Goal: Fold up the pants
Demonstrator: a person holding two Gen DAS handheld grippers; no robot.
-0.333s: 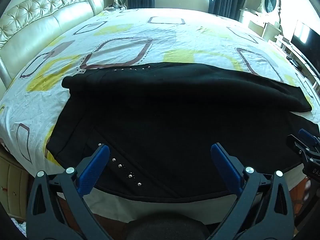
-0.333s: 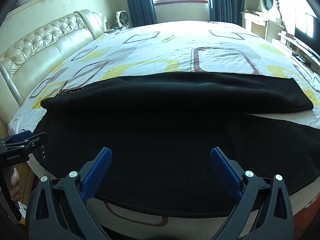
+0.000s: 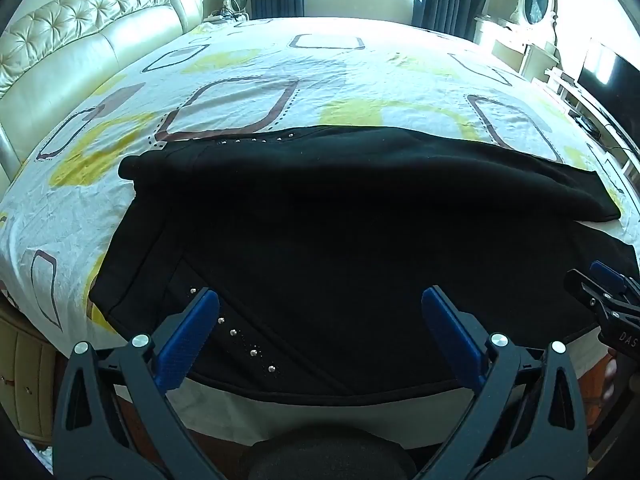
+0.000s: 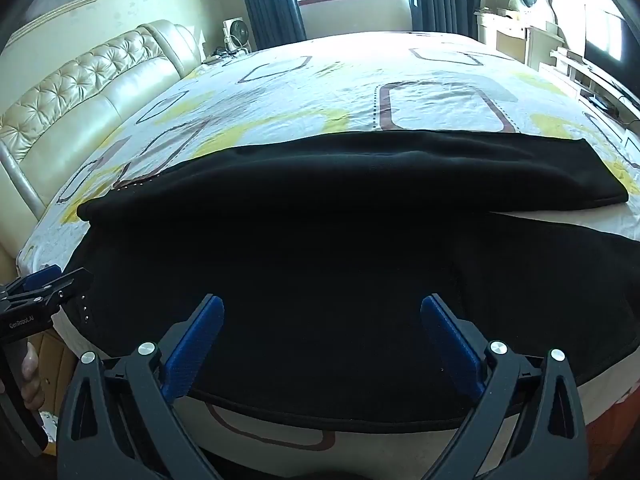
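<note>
Both pairs of blue-padded fingers stand spread as wide as they go with nothing between them: the left gripper (image 3: 320, 328) and the right gripper (image 4: 322, 334) hang side by side over the near hem of the pants (image 3: 340, 248), their pads above the cloth and gripping none of it. The pants are plain black, thick and soft-looking, with a slanting row of small silver studs (image 3: 244, 344) by the left gripper's pad and a second row along the far edge near the waist. They lie flat near the front edge of the bed (image 4: 432, 92), their long axis running from side to side across both views, waist toward the left, leg ends toward the right, where the two legs part a little. The bed carries a wrinkled white sheet printed with yellow patches and brown rounded frames. A cream tufted headboard (image 3: 80, 60) stands at the left; beyond are a window with dark curtains (image 4: 272, 4), a small fan and a white dresser with an oval mirror (image 3: 538, 0).
</note>
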